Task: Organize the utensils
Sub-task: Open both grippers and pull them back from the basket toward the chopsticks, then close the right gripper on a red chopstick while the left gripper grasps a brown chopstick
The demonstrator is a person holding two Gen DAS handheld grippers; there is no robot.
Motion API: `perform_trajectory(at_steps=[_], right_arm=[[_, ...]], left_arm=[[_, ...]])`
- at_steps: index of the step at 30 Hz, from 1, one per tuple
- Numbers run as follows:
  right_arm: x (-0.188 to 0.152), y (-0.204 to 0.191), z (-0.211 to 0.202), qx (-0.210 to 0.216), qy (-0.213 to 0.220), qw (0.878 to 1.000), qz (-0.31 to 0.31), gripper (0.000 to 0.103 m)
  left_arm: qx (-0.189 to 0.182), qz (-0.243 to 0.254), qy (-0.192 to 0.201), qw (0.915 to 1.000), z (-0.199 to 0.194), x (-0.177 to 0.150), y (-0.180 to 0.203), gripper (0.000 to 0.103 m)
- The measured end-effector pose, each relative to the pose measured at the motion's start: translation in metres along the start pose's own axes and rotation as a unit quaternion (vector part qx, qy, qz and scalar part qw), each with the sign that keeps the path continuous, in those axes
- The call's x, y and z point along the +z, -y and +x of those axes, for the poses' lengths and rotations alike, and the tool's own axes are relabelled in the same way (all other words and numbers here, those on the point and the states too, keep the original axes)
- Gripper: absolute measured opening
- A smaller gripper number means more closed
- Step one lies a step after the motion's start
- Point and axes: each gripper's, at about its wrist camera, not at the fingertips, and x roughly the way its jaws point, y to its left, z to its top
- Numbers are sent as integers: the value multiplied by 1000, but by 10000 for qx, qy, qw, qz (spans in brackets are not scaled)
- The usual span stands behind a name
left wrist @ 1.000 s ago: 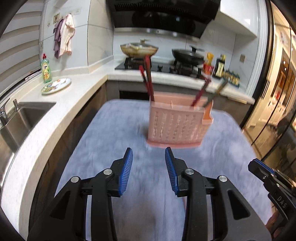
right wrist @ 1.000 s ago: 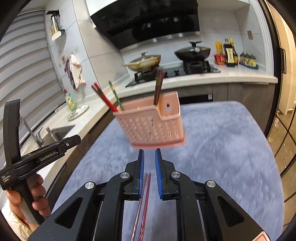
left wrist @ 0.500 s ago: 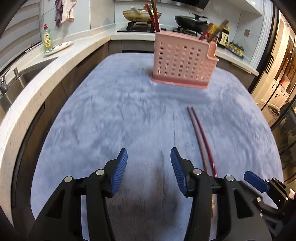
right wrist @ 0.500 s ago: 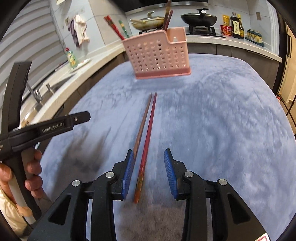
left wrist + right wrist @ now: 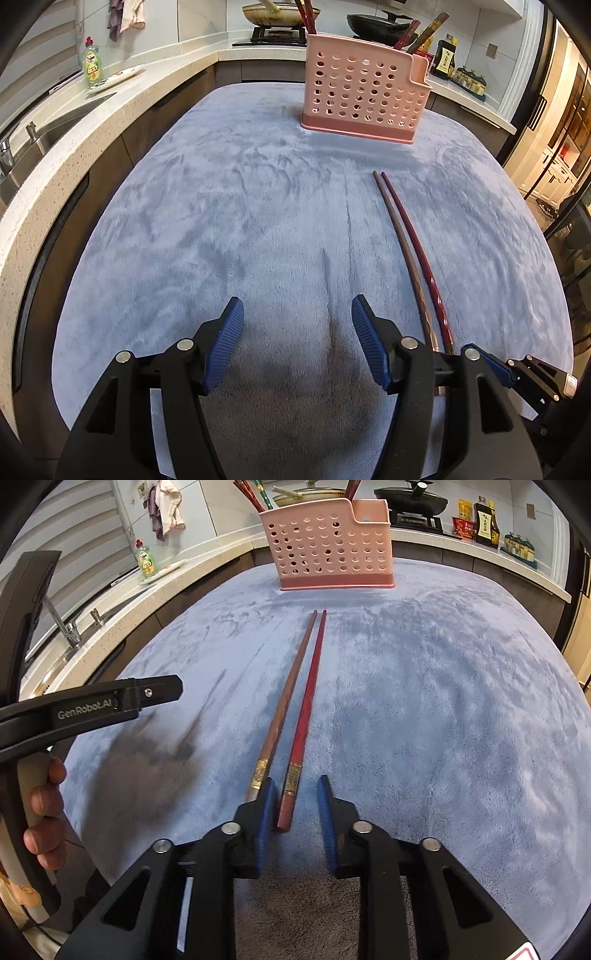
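Where the left finger (image 5: 266,805) overlaps, the brown chopstick's (image 5: 291,679) end hides.

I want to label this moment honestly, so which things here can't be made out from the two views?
- Brown chopstick: near end hidden behind the right hand-held gripper finger in the right wrist view, whose jaws are closing.
- Both chopsticks' near ends in the left wrist view: hidden behind the left hand-held gripper, whose jaws are opening.
- Pink holder: its compartments, hidden by its wall.
- Counter bottles: labels too small.
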Motion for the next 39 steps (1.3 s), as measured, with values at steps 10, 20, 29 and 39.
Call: perform_trajectory(at_steps=[10,20,29,39], right_arm=[[1,18,-6,-141,83,9995,282,7],[-3,54,-19,-372,196,9964,738,7],[-7,59,-19,-308,190,9959,832,7],[-8,59,-20,-288,194,9958,849,7]], left_arm=[[-96,85,-66,9999,0,-4,9,62],[-512,376,-249,9977,2,-17,45,75],[-520,587,-587,9952,21,-29,70,73],[-318,617,-500,9963,20,-31,66,40]])
